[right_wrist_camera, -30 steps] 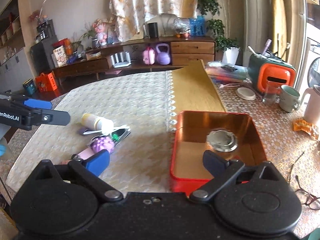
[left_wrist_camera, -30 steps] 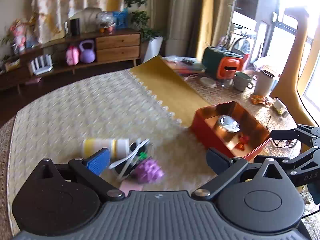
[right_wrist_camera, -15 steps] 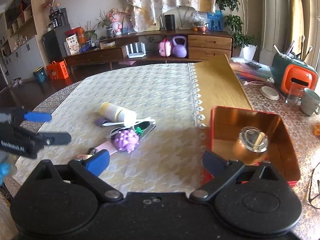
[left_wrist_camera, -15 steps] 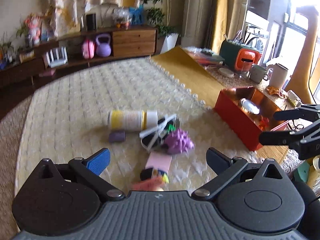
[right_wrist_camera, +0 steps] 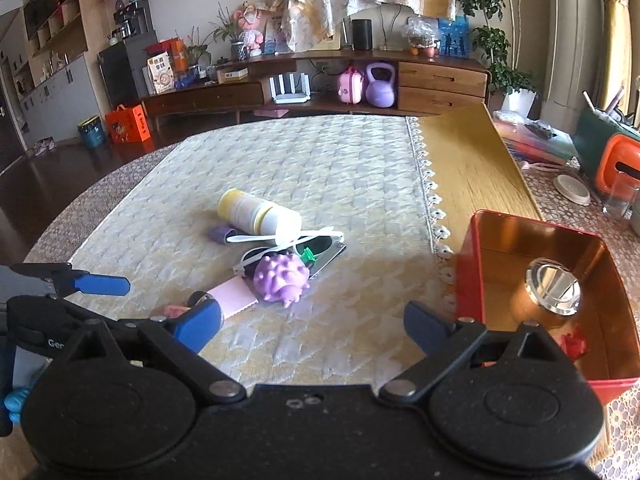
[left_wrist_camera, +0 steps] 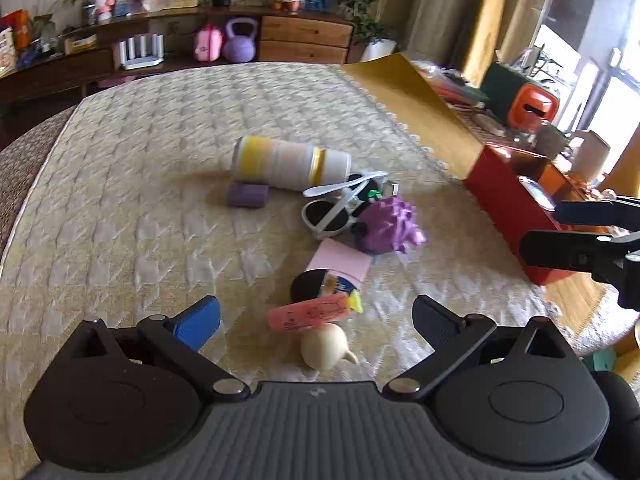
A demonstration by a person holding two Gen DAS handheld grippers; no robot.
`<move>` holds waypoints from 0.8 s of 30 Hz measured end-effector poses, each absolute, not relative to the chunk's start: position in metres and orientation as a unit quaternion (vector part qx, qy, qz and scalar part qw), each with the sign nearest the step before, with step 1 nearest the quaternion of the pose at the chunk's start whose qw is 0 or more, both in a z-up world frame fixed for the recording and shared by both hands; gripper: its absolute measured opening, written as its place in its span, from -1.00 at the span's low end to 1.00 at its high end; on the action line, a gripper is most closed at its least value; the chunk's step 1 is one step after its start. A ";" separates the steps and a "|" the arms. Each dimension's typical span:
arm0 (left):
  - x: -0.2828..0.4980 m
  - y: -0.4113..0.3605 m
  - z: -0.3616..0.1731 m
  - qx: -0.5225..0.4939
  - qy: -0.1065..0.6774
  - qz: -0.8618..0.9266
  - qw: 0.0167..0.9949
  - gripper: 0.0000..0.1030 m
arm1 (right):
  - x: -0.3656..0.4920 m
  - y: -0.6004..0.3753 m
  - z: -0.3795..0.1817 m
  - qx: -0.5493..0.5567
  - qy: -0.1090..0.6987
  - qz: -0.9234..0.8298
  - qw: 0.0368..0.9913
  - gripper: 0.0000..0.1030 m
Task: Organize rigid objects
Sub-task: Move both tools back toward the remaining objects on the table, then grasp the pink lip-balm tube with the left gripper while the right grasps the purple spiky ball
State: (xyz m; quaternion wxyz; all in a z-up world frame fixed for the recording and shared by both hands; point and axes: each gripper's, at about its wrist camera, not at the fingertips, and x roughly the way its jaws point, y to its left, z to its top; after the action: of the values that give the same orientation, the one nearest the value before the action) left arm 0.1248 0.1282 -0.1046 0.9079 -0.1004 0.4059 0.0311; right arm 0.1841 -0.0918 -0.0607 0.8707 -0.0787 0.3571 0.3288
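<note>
left tool [left_wrist_camera: 316,318] released above clutter | right tool [right_wrist_camera: 312,322] released, empty | tin [right_wrist_camera: 472,264] beside pile

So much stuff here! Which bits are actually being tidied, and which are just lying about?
Being tidied: white bottle, sunglasses, purple spiky toy, pink card, orange tin.

Lying about: kettlebell, mug, green-and-orange case.

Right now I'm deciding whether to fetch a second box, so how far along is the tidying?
Early stage. Done: the red metal tin holds a round silver lid and a small red piece. In hand: nothing; the left gripper and right gripper are both open. Left on the cloth: the yellow-banded white bottle, white sunglasses, purple spiky ball, pink card and pink highlighter.
</note>
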 end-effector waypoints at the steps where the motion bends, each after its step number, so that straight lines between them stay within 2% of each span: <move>1: 0.126 0.128 -0.107 -0.098 0.406 0.039 0.908 0.99 | 0.186 -0.090 -0.063 -0.080 0.358 0.329 0.870 0.89; 13: 0.142 0.136 -0.126 -0.143 0.408 0.039 0.901 0.99 | 0.214 -0.057 -0.085 -0.088 0.375 0.342 0.857 0.77; 24: 0.143 0.136 -0.134 -0.143 0.400 0.045 0.904 0.97 | 0.235 -0.035 -0.111 -0.083 0.402 0.346 0.844 0.59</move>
State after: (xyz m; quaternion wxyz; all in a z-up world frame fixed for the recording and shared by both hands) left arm 0.1435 0.1358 -0.1342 0.9043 -0.1433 0.3996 0.0448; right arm 0.2354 -0.0346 -0.1108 0.8436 -0.0830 0.4024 0.3457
